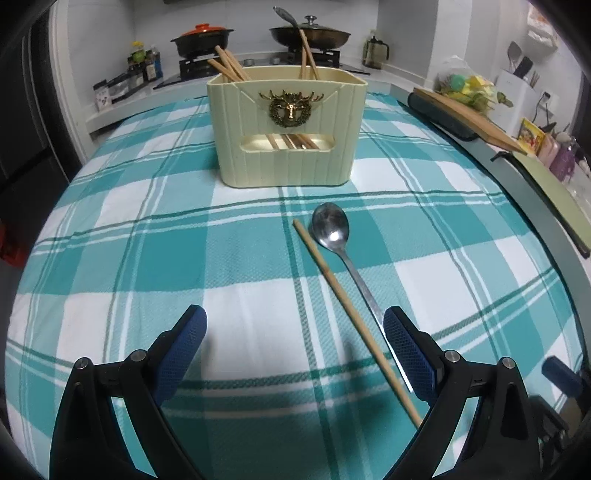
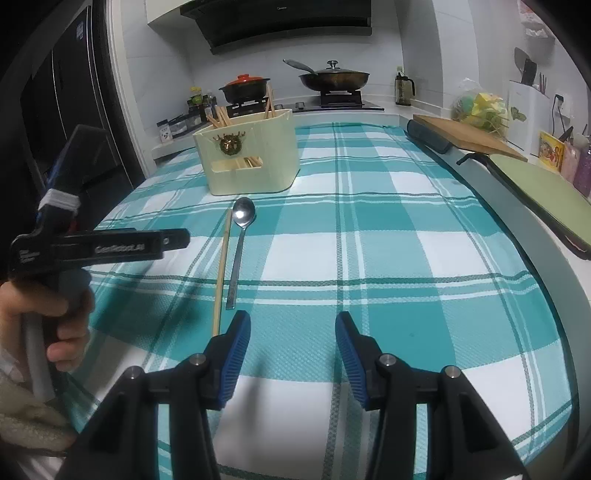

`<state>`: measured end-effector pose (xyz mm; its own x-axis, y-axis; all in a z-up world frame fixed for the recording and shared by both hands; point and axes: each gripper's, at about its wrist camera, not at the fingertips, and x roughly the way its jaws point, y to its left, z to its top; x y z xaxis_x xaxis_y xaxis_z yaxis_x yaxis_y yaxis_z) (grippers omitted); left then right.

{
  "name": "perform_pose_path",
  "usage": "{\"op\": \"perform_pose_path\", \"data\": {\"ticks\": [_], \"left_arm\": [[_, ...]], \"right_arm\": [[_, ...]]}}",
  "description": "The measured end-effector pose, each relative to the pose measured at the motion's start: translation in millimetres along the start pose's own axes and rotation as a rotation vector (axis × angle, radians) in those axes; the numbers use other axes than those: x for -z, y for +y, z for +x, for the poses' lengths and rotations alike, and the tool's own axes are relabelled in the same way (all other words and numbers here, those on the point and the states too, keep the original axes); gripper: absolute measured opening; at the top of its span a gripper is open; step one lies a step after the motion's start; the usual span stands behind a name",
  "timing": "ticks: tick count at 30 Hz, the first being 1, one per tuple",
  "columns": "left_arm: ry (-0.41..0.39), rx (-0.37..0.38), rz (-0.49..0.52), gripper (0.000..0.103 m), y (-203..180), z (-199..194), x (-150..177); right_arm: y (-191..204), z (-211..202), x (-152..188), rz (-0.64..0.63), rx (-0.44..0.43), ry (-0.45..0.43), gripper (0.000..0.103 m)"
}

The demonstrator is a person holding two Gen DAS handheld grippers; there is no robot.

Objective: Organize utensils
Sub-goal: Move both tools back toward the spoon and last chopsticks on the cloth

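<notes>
Left wrist: chopstick (image 1: 351, 306) beside spoon (image 1: 334, 229) (holder (image 1: 284, 133) behind).

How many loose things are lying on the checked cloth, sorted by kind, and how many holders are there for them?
Metal spoon: 1
Loose wooden chopstick: 1
Cream utensil holder, chopsticks already inside: 1
Total: 3

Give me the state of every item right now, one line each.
Left gripper: jaws open, empty.
Right gripper: jaws open, empty.
Spoon: lying flat on the cloth, bowl up.
Loose chopstick: lying flat beside the spoon.
Utensil holder: upright, chopsticks inside.
Pan lid: on.
</notes>
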<state>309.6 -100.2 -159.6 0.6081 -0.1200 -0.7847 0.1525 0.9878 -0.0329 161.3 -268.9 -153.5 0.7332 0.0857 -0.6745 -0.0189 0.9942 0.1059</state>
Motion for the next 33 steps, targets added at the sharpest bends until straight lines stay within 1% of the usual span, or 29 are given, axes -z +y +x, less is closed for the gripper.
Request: {"op": "perform_pose_path", "data": {"ticks": [3, 6, 10, 12, 13, 15, 17, 18, 21, 23, 26, 28, 29, 30, 33], "left_arm": [[0.022, -0.04, -0.015, 0.097, -2.4, 25.6, -5.9], [0.055, -0.087, -0.01, 0.097, -2.3, 45.0, -3.7], [0.032, -0.085, 0.003, 0.099, 2.3, 44.3, 1.6], [0.046, -0.116, 0.015, 0.098, 8.2, 45.6, 4.9], [0.057, -0.115, 0.015, 0.099, 13.1, 47.4, 8.0], [0.057, -0.07, -0.023, 0.099, 26.8, 46.0, 13.4], [0.065, -0.075, -0.049, 0.099, 35.6, 43.5, 14.9], [0.068, -0.059, -0.061, 0.098, 38.4, 41.0, 15.3], [0.051, 0.021, -0.106, 0.098, 39.7, 33.5, 13.1], [0.042, 0.04, -0.117, 0.098, 32.9, 33.2, 7.3], [0.046, 0.037, -0.092, 0.098, 14.0, 42.4, -1.1], [0.057, -0.002, -0.045, 0.098, 0.9, 51.8, -1.3], [0.068, -0.042, -0.016, 0.099, -3.8, 57.3, 0.9], [0.051, -0.053, -0.002, 0.1, -5.2, 57.0, 3.3], [0.05, -0.06, -0.01, 0.1, 2.4, 53.4, 6.3]], "right_arm": [[-4.4, -1.0, 2.1, 0.01, 0.006, 0.004, 0.049], [-9.3, -2.1, 3.5, 0.018, 0.013, 0.009, 0.049], [-13.2, -2.6, 2.4, 0.017, 0.025, 0.013, 0.049], [-14.1, -1.0, 1.3, 0.018, 0.03, 0.015, 0.049], [-14.2, 0.6, 0.6, 0.018, 0.03, 0.019, 0.049], [-13.8, 4.4, -0.3, 0.018, 0.031, 0.026, 0.049], [-11.6, 10.3, -1.9, 0.017, 0.024, 0.04, 0.049], [-10.2, 13.7, -3.3, 0.012, 0.023, 0.046, 0.049], [-9.1, 22.4, -11.3, 0.012, 0.03, 0.054, 0.049], [-9.3, 24.7, -17.2, 0.033, 0.016, 0.049, 0.049], [-2.4, 24.1, -20.7, 0.022, 0.01, 0.04, 0.049], [3.5, 23.3, -19.1, 0.005, 0.005, 0.041, 0.049], [5.2, 22.6, -17.4, 0.001, 0.003, 0.043, 0.049], [5.8, 21.5, -15.3, -0.001, 0.004, 0.046, 0.049], [2.7, 16.5, -8.0, 0.006, 0.02, 0.053, 0.049]]}}
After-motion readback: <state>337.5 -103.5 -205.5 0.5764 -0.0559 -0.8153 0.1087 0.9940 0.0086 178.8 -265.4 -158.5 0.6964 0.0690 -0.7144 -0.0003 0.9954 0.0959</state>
